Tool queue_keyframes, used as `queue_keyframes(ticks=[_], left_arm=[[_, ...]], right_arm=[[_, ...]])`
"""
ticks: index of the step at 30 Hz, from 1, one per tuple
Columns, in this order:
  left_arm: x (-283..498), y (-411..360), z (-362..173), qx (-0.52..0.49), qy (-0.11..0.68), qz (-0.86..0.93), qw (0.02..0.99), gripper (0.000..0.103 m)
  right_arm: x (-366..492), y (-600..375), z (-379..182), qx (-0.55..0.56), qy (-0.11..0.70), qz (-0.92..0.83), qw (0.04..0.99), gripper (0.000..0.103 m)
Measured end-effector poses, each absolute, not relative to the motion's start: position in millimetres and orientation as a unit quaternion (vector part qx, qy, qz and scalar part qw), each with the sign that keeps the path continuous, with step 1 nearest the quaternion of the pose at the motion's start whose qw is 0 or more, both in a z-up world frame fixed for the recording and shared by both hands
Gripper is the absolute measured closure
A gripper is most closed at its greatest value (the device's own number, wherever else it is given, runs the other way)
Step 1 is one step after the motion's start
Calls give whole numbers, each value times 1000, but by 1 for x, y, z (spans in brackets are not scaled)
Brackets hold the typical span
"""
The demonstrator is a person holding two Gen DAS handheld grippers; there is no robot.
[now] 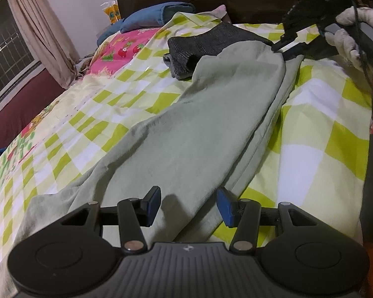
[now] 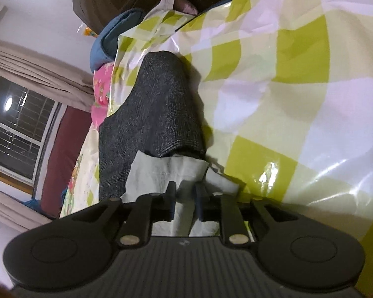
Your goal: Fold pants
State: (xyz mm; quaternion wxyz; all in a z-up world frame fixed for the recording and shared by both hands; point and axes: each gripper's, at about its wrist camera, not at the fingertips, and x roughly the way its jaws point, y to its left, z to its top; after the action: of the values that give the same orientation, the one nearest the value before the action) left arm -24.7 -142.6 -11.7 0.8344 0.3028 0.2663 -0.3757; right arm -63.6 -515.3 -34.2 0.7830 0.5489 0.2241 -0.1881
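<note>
Checked yellow-green bedspread (image 1: 310, 129) carries the pale green pants (image 1: 186, 136) stretched from near to far, their far edge pinched in the closed right tongs (image 2: 184, 198) beside folded dark grey clothing (image 2: 161, 114), while the left tongs (image 1: 189, 206) gape empty, so that thin pinch may slip and the fold sag.

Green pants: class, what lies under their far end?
The dark grey folded garment lies partly under the green pants, on the checked bedcover. Its covered part is hidden.
</note>
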Motion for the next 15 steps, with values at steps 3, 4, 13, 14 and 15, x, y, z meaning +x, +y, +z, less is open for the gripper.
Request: queue_keyframes(ticks=[3, 4, 13, 14, 15], left_arm=[[-22, -145, -14, 297, 270, -376, 835, 39], [-21, -145, -14, 297, 270, -376, 835, 39], [-19, -145, -12, 293, 271, -376, 836, 39], [-19, -145, -12, 292, 272, -376, 836, 39], [-19, -145, -12, 294, 271, -377, 836, 39]], right_arm=[[-72, -518, -35, 558, 218, -186, 779, 81], [-73, -518, -36, 559, 219, -187, 777, 82], [-69, -519, -35, 554, 231, -191, 777, 76], [-63, -519, -37, 557, 230, -188, 776, 76], [-59, -518, -38, 560, 231, -187, 774, 76]])
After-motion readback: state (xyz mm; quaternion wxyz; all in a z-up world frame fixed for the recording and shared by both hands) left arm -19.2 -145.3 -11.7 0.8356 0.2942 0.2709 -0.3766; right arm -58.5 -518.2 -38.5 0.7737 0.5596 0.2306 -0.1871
